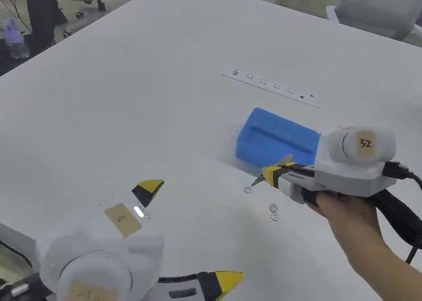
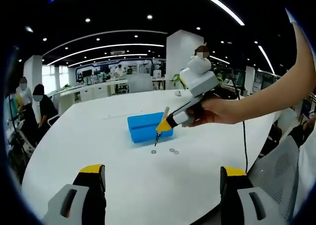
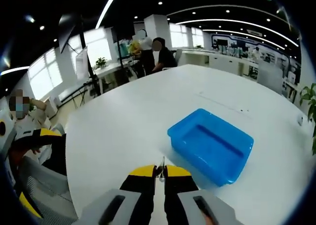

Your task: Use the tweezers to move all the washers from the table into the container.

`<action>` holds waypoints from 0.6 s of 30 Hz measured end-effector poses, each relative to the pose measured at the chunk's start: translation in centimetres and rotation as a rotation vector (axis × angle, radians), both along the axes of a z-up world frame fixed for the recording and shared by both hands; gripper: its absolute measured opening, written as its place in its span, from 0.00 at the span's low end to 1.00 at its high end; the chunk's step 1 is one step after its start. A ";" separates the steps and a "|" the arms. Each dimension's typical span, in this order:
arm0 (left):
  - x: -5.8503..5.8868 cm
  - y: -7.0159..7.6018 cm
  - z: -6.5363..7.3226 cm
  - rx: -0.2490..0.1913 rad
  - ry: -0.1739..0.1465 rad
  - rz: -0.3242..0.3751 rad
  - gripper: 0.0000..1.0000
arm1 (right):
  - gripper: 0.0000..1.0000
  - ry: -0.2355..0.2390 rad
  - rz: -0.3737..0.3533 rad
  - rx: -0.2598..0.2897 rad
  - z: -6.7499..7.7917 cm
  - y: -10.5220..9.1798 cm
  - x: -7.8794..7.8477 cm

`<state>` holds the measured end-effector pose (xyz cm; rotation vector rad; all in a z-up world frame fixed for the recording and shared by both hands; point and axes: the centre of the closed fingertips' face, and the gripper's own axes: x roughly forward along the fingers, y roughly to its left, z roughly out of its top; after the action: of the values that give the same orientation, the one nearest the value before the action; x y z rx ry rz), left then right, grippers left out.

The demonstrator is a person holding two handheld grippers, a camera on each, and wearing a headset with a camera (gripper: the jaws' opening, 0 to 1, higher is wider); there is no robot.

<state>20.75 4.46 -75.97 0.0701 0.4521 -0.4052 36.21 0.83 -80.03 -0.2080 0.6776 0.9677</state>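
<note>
**Tweezers poised over a washer beside the blue container**

Your right gripper (image 1: 270, 174) is clamped on the tweezers (image 1: 258, 180), jaws pressed together around the shaft. The tips point down at one washer (image 1: 247, 190) on the table (image 1: 132, 103). It is too small to tell whether the tips touch it.

That washer lies just off the near corner of the container (image 1: 277, 139), which sits mid-table on your side of a socket strip (image 1: 273, 86). Two more washers (image 1: 274, 212) lie close together a little nearer your edge of the table, just under the gripper body.

Your left gripper (image 1: 188, 234) hangs by the near edge, jaws wide apart and holding nothing, well apart from the work.

By the look of them, the washers are thin, light, hard rings lying flush on a smooth top. They will likely be slippery and quick to skate away or flick out of a pinch.

The surest hold is across the ring, with one tip through the hole and the other outside the rim. Squeeze only enough to lift.

The tweezers are springy, so your grip on them decides the pinch. Carry the washer low over the container wall before you ease off.
</note>
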 end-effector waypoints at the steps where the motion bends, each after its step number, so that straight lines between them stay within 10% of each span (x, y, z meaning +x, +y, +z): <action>1: 0.0 0.0 0.0 -0.001 -0.002 0.002 0.99 | 0.02 0.002 0.001 -0.005 -0.2 0.1 0.1; 6: 0.6 -0.2 -0.7 0.051 -0.054 0.005 0.99 | 0.02 0.010 0.015 -0.051 -1.7 0.4 0.1; 18: 0.5 0.0 -1.2 0.110 -0.059 0.003 0.99 | 0.02 0.014 0.033 -0.098 -2.2 0.0 -0.2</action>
<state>21.28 4.50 -77.17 0.1880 0.4164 -0.3745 36.03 0.87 -82.23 -0.3000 0.7372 0.9691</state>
